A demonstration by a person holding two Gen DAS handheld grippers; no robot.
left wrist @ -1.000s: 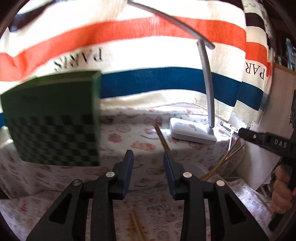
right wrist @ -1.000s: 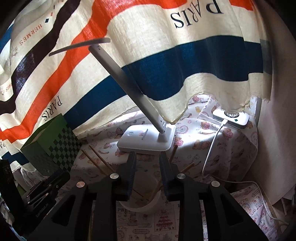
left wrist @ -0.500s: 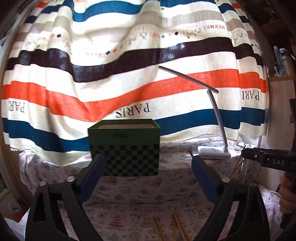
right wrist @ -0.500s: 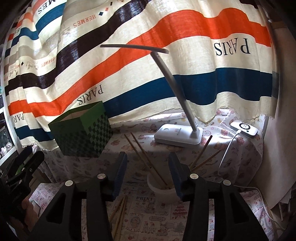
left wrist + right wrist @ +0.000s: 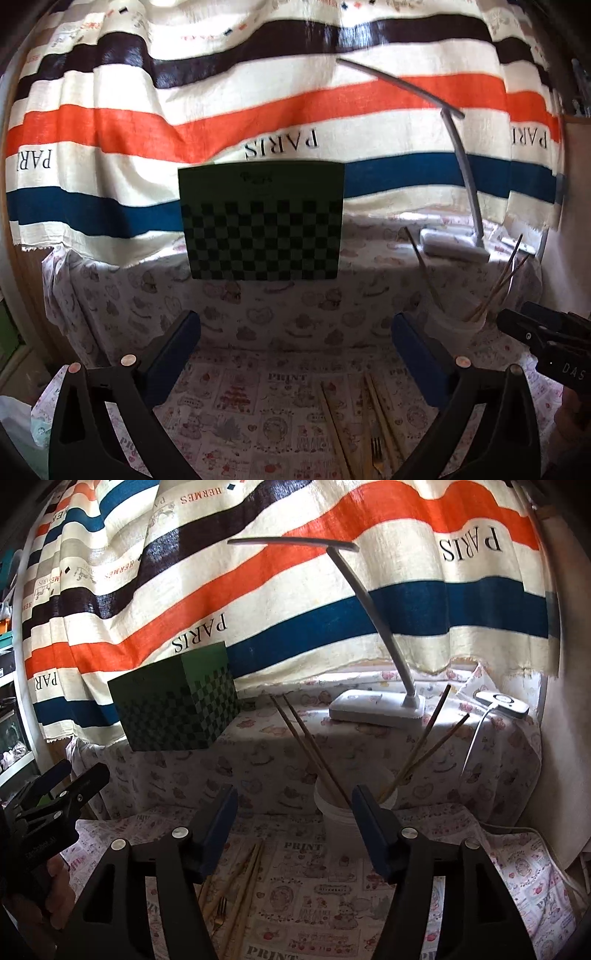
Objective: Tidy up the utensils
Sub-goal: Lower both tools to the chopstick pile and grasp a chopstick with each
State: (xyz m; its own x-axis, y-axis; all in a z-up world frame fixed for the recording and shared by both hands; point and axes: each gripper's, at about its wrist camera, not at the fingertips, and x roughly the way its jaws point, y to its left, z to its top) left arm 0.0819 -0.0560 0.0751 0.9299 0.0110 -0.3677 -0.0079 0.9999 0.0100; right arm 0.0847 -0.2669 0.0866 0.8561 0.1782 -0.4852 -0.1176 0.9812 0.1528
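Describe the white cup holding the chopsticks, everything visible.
The white cup is a plain, opaque, plastic-looking round container standing upright on the printed tablecloth, below the cloth-covered ledge. Four wooden chopsticks stand in it: two lean left, two lean right. In the right wrist view, a finger of the right hand-held gripper partly hides its right side; nothing grips it.

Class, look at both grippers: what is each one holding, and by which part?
Nothing. The left gripper and right gripper are both opening, empty; the chopsticks lie loose.

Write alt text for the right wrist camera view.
The right gripper, jaws opening and empty, faces a white cup holding four chopsticks. More chopsticks and a fork lie on the patterned cloth.
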